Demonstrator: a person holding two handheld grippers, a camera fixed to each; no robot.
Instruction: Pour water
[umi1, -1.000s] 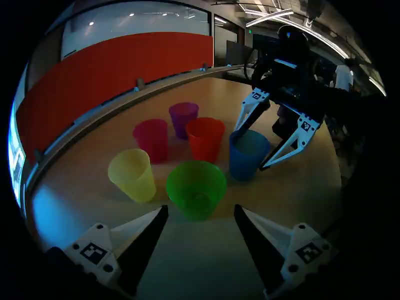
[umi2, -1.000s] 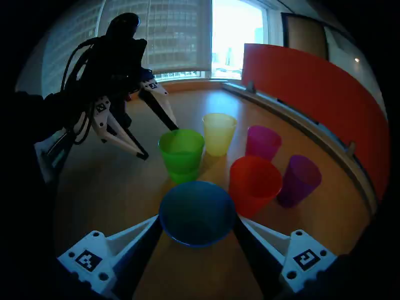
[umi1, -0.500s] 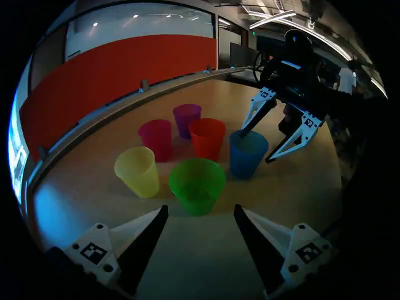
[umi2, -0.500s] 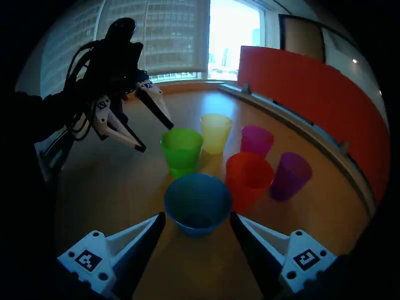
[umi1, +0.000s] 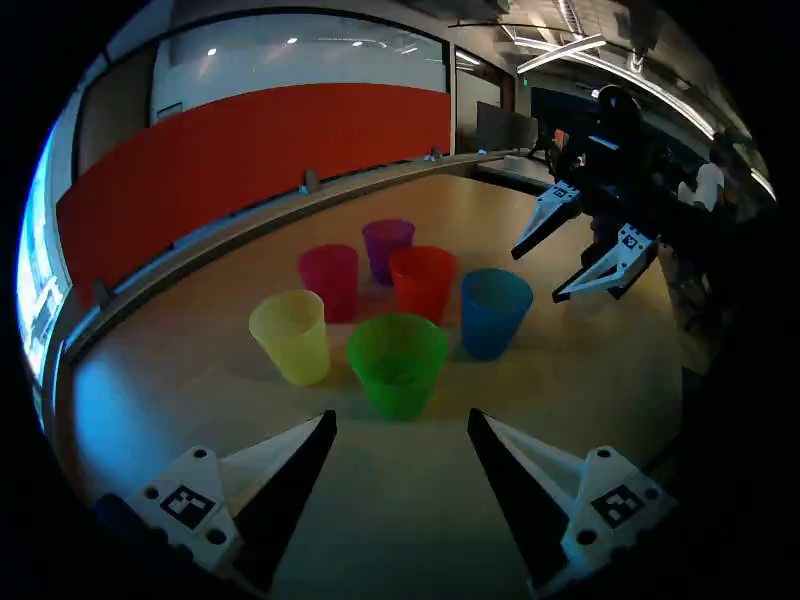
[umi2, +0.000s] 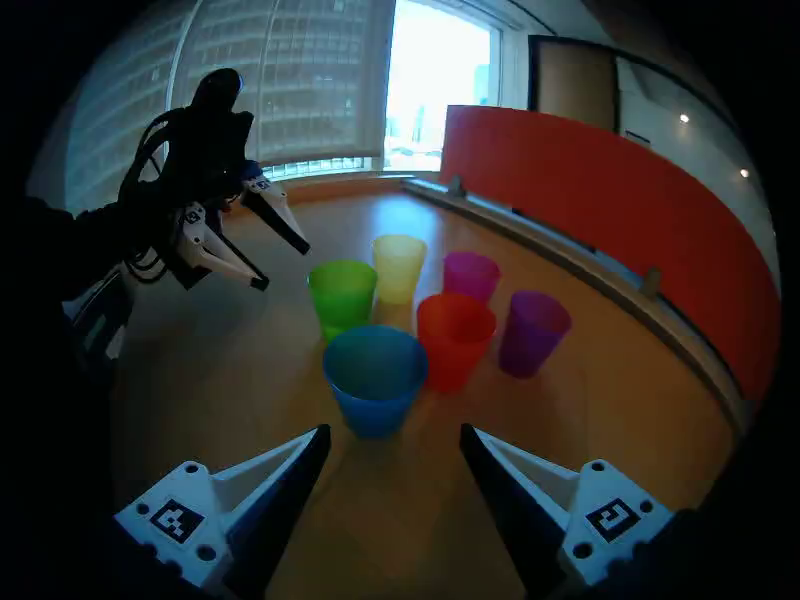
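Hovering low over the wooden table (umi1: 400, 510), the left gripper (umi1: 400, 425) has its jaws spread wide and holds nothing. The green cup (umi1: 398, 362) stands upright just ahead of its fingertips, in line with the gap between them but untouched. In the right gripper view, the right gripper (umi2: 393, 432) is likewise wide open and empty, with the blue cup (umi2: 375, 378) upright just beyond its tips.

Behind these two, the yellow cup (umi1: 292, 335) sits beside the green one and the red cup (umi1: 422, 280) just beside the blue. Farther back, the pink cup (umi1: 330, 280) and purple cup (umi1: 387, 248) close the cluster. All six stand upright and close together. Whether any holds water I cannot tell, since the insides are dim. Past the cups, a red partition (umi1: 250, 150) runs along the table's far edge.

The step in hand looks like the approach before a grasp; pouring has not begun. The next move probably calls for one gripper to advance until its fingers flank a cup's wall and close gently enough not to crush the plastic. It would then lift clear of the neighbours before tilting over a receiving cup. The tight grouping is the risk: a finger sliding in could nudge an adjacent cup.
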